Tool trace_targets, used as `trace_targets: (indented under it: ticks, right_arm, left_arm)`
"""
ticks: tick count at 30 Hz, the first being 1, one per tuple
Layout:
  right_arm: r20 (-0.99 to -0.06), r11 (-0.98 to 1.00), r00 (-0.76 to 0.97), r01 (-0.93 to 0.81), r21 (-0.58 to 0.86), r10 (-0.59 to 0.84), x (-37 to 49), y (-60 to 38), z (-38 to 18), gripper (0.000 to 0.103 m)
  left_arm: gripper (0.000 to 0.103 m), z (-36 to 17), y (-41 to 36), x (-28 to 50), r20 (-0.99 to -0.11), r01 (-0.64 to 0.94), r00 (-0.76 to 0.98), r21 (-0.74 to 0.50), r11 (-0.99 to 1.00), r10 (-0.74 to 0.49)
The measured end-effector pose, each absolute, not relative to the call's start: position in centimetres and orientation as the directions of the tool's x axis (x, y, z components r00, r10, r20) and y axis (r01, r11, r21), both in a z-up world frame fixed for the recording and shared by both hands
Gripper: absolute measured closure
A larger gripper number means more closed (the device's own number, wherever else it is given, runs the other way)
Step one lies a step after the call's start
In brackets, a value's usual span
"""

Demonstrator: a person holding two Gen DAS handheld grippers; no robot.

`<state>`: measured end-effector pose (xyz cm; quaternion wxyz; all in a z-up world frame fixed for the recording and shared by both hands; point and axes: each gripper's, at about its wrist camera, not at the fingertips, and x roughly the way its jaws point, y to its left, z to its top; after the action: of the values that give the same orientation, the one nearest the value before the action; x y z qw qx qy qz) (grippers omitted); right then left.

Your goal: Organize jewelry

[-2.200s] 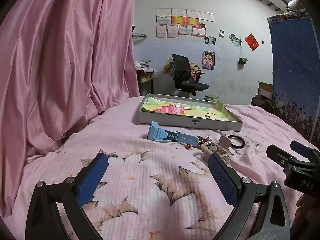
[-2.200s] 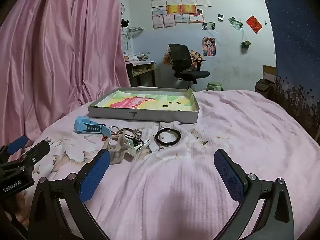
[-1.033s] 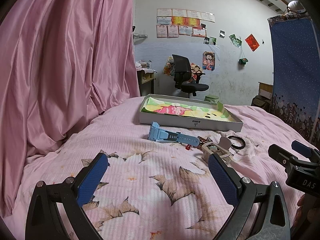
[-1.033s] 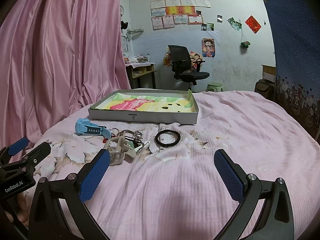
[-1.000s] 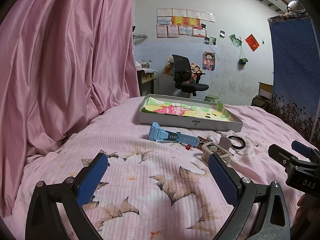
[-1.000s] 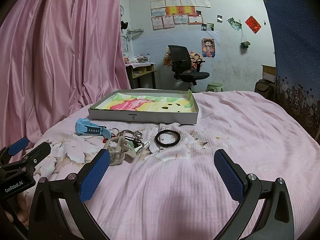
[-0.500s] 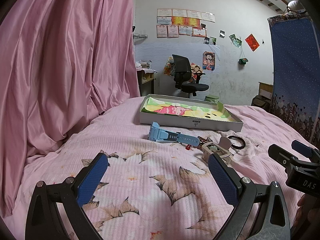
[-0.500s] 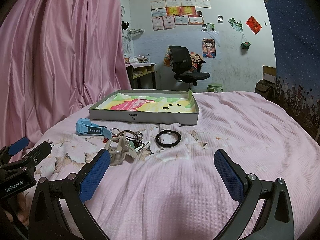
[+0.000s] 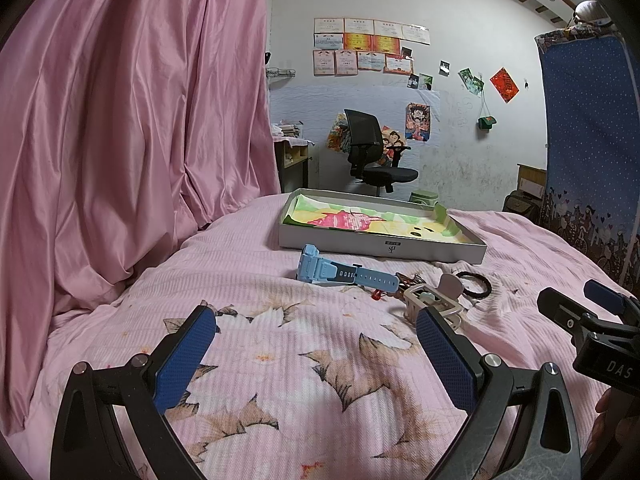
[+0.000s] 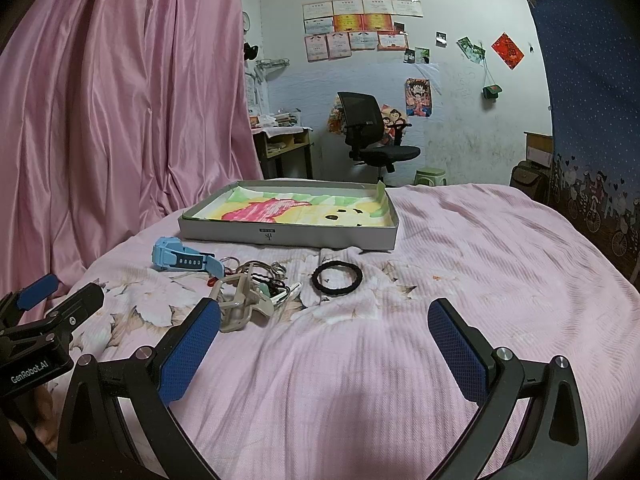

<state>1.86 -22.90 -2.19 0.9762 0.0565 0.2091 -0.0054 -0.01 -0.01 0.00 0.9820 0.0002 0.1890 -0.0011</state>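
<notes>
Currently on the pink bedspread (image 10: 460,240): one shallow grey tray (image 10: 288,236) lined with a cartoon print, toward the far edge. Just before its near wall, a blue watch (image 10: 182,259) lies flat. Beside it, a tangle of key rings and small trinkets (image 10: 260,276) and a beige claw hair clip (image 10: 240,306). A black ring bracelet (image 10: 337,277) lies flat, right of the tangle, apart from it. Left gripper (image 9: 316,354): jaws spread wide, holding nothing, above the floral print. Right gripper (image 10: 324,342): jaws spread wide, holding nothing, short of the bracelet.
</notes>
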Motion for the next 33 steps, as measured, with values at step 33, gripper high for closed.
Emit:
trace_targets:
  ticks: [33]
  right_arm:
    - [-0.411,0.99,0.91,0.011,0.14,0.048,1.7,-23.3,-0.4,0.001]
  left_arm:
    - [0.002,0.8,0.4,0.8,-0.405,0.049,0.912,-0.056,0.997,-0.067]
